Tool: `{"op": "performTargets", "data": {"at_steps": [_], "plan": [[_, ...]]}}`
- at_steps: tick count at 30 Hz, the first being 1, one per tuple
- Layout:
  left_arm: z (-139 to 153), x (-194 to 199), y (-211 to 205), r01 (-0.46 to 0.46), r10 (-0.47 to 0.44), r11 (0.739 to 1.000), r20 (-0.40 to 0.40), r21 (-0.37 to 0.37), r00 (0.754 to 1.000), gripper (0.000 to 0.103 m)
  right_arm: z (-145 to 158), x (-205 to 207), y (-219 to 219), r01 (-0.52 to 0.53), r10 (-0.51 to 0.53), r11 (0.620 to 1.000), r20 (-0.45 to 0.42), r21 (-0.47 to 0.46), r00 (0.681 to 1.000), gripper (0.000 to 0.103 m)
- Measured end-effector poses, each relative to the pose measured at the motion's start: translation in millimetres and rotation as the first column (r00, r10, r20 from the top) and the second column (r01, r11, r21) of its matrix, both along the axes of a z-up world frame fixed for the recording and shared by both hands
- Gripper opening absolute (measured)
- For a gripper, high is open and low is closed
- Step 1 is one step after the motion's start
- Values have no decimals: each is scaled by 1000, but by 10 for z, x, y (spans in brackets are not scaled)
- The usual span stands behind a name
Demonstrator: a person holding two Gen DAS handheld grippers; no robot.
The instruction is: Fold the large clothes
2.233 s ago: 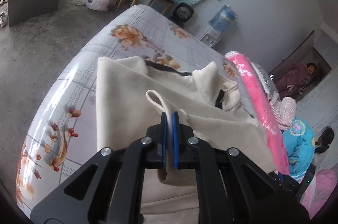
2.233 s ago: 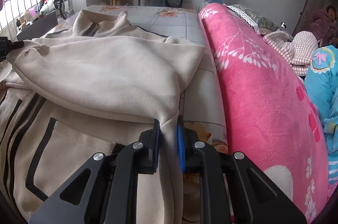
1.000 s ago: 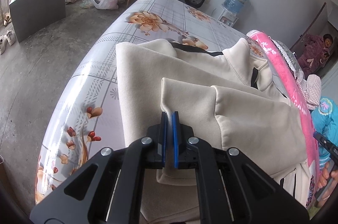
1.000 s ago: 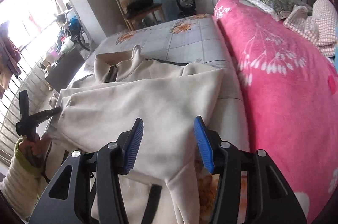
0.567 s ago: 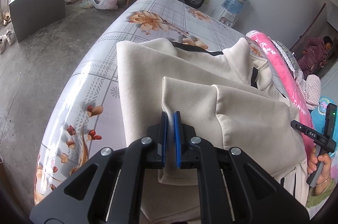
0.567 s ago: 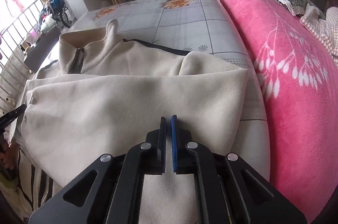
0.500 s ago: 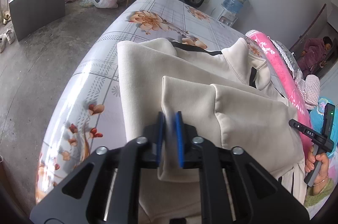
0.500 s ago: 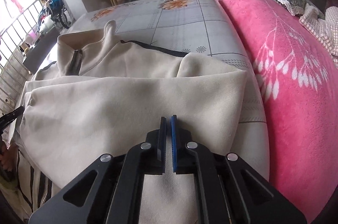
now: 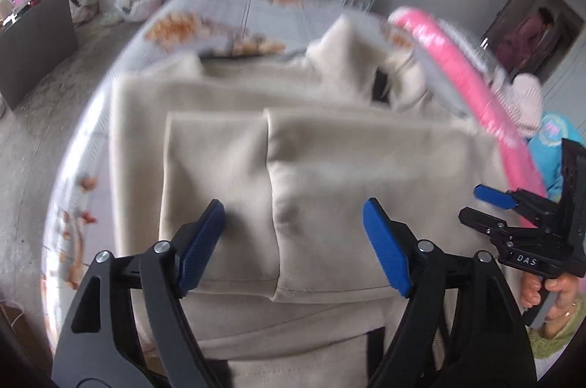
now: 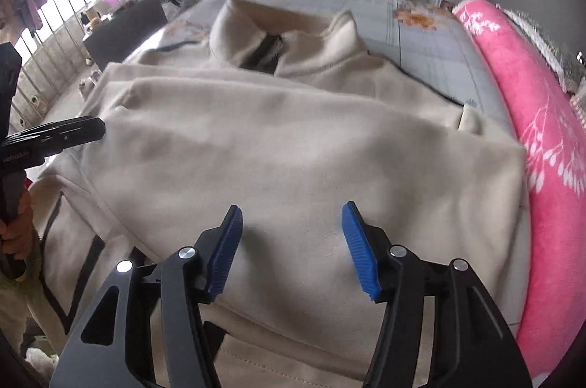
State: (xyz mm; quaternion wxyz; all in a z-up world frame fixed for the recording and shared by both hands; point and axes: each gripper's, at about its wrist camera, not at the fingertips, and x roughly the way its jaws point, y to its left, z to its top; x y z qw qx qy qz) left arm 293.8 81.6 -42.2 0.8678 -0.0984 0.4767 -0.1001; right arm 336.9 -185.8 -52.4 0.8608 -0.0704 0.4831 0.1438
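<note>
Two sleeves (image 9: 311, 194) left view, zipper (image 10: 265, 55) right

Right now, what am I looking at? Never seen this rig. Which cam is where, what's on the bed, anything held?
No robot: a person holds a handheld two-finger gripper in each hand, each with a fisheye camera looking along its blue-padded fingers. One picture is from the left gripper, the other from the right gripper; each also shows the other tool at its edge. On the bed, with its floral sheet, lies a cream zip jacket, its sleeves folded across the front. A pink blanket lies alongside. Both sets of jaws have just been opening and stand apart above the fabric, so nothing is held.
</note>
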Motion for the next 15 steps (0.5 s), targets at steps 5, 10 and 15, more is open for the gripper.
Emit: {"op": "performTargets", "data": {"at_steps": [5,10,15], "plan": [[-23,-75,-150,19,-23,992,30,126,999,85,202,-167,-30,29,-28,999,54,-26,998,65],[-41,-80,-178,17,-23,989,38,144,999,86,-6,-88,-457,185,-185,983,-22,7,983,71],[-48,-70,-207,22,-28,987,35,159,999,89,180,-182,-488,194,-196,979,25,63,980,72]]}}
